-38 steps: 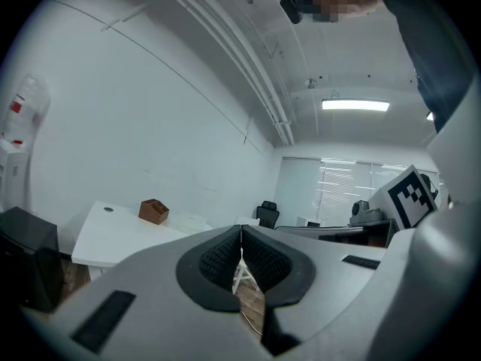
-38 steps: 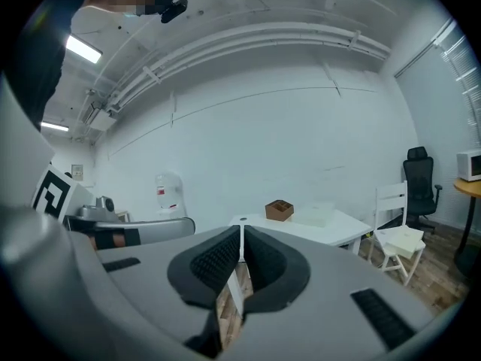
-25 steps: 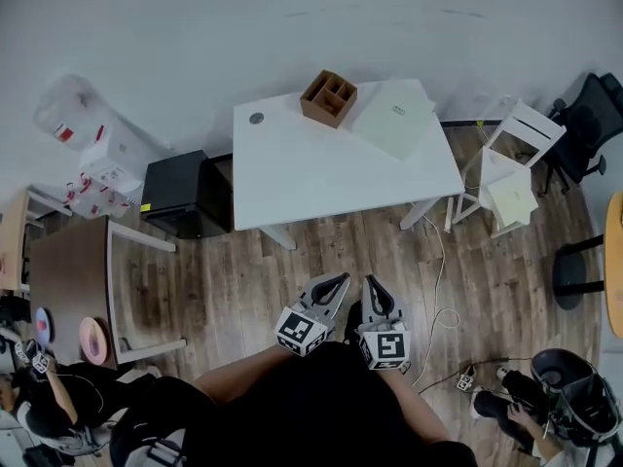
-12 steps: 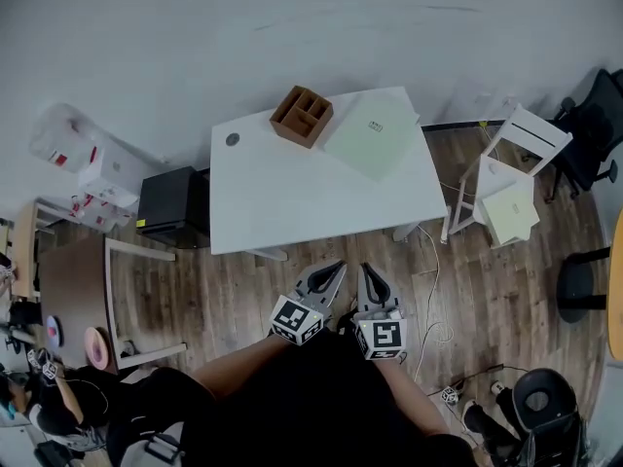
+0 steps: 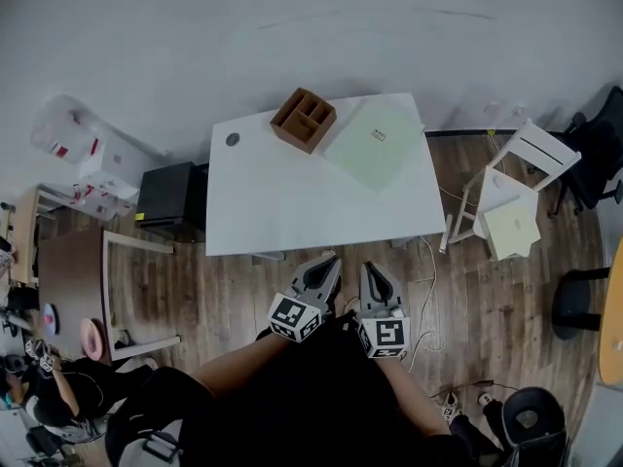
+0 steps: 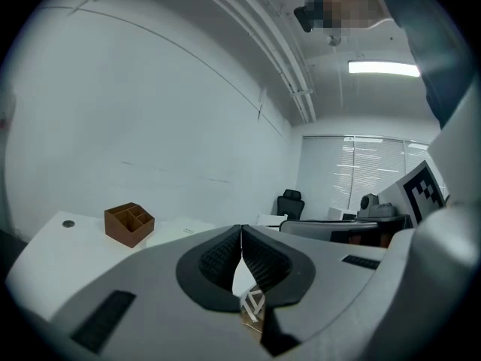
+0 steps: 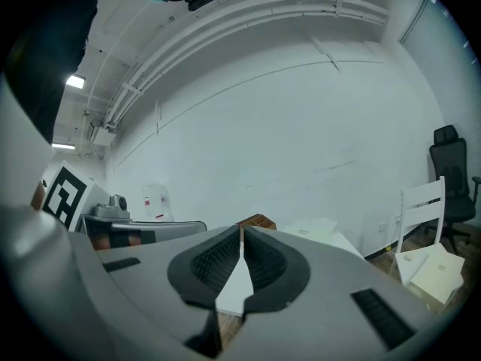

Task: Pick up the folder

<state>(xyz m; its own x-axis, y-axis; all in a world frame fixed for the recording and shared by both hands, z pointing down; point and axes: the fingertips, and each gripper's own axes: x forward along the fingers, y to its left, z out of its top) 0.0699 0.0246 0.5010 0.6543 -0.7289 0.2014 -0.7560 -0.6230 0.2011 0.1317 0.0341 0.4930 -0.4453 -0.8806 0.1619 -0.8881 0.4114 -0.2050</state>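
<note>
A pale green folder point(image 5: 377, 142) lies flat at the far right corner of the white table point(image 5: 292, 202), with a small label on it; the left gripper view shows the folder point(image 6: 174, 229) beyond the jaws, and in the right gripper view the folder point(image 7: 316, 229) lies on the table top. My left gripper point(image 5: 331, 263) and right gripper point(image 5: 371, 270) hover side by side over the wooden floor, short of the table's near edge, both shut and empty. Jaw tips meet in each gripper view: left gripper point(image 6: 241, 229), right gripper point(image 7: 241, 230).
A brown wooden desk organiser point(image 5: 303, 120) stands left of the folder. A white chair point(image 5: 511, 188) with a pale folder on its seat is to the right. A black cabinet point(image 5: 170, 197) sits left of the table, a brown desk point(image 5: 68, 285) further left. Cables trail on the floor.
The view has shifted: the table and folder now sit closer to my grippers than a second ago. Both grippers stay shut, side by side.
</note>
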